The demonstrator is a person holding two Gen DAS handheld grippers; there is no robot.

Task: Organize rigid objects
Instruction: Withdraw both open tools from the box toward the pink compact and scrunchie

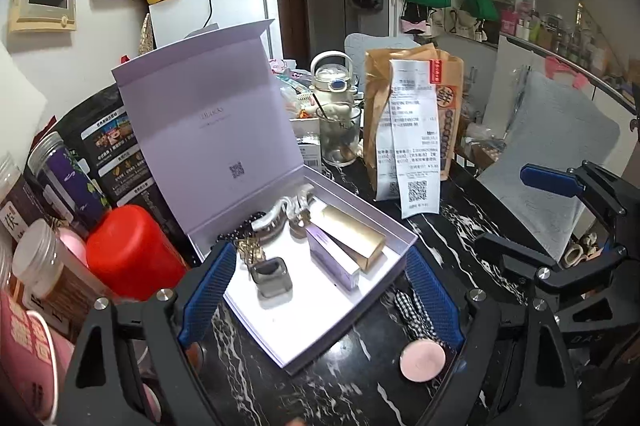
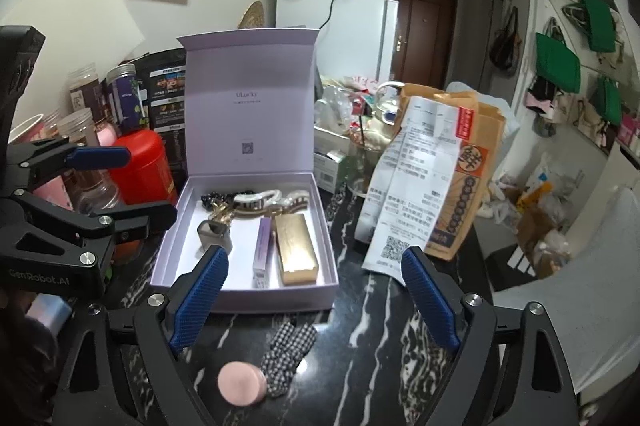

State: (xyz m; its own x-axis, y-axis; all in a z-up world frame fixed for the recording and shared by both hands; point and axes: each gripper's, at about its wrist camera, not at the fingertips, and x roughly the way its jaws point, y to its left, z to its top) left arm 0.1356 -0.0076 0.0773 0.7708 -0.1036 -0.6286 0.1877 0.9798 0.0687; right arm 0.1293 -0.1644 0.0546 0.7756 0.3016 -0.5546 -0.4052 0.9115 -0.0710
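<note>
An open lilac gift box (image 1: 320,338) (image 2: 176,266) stands on the black marble table with its lid up. Inside lie a gold bar-shaped case (image 1: 354,232) (image 2: 296,250), a slim purple box (image 1: 332,258) (image 2: 262,252), a small grey square bottle (image 1: 270,276) (image 2: 214,230) and hair clips with chains (image 1: 276,218) (image 2: 248,204). A round pink compact (image 1: 423,360) (image 2: 242,384) and a black-and-white gingham scrunchie (image 1: 412,310) (image 2: 290,350) lie on the table in front of the box. My left gripper (image 1: 320,294) is open and empty over the box's near corner. My right gripper (image 2: 314,302) is open and empty above the scrunchie.
A red canister (image 1: 132,250) (image 2: 142,166), jars and dark snack bags stand left of the box. A brown paper bag with long receipts (image 1: 412,130) (image 2: 436,178), a glass with a spoon (image 1: 340,138) and a white kettle stand behind. A grey-cushioned chair (image 1: 552,154) is at right.
</note>
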